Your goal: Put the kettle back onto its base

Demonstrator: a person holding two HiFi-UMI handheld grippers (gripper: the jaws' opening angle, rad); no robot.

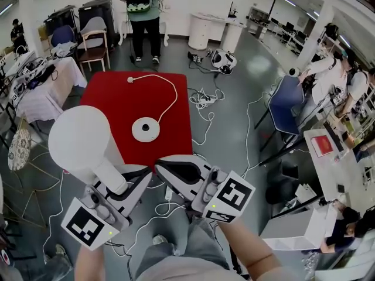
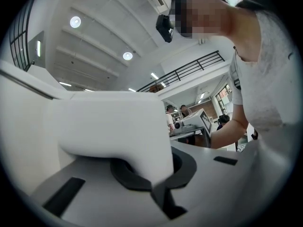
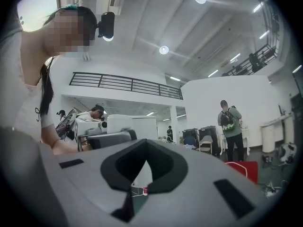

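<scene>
The white kettle (image 1: 79, 140) hangs in the air at the left of the head view, above the near left corner of the red table (image 1: 105, 101). My left gripper (image 1: 130, 179) is shut on the kettle's white handle (image 2: 118, 126), which fills the space between its jaws in the left gripper view. The round white base (image 1: 145, 129) lies on the red table, ahead and right of the kettle, with its white cord (image 1: 170, 95) looping to the far edge. My right gripper (image 1: 170, 170) is beside the left one, shut and holding nothing.
Cables (image 1: 205, 98) lie on the grey floor right of the table. A person with a backpack (image 1: 142, 10) stands beyond the table's far end. A blue chair (image 1: 287, 101) and white tables (image 1: 334, 157) stand at the right, cluttered tables (image 1: 35, 81) at the left.
</scene>
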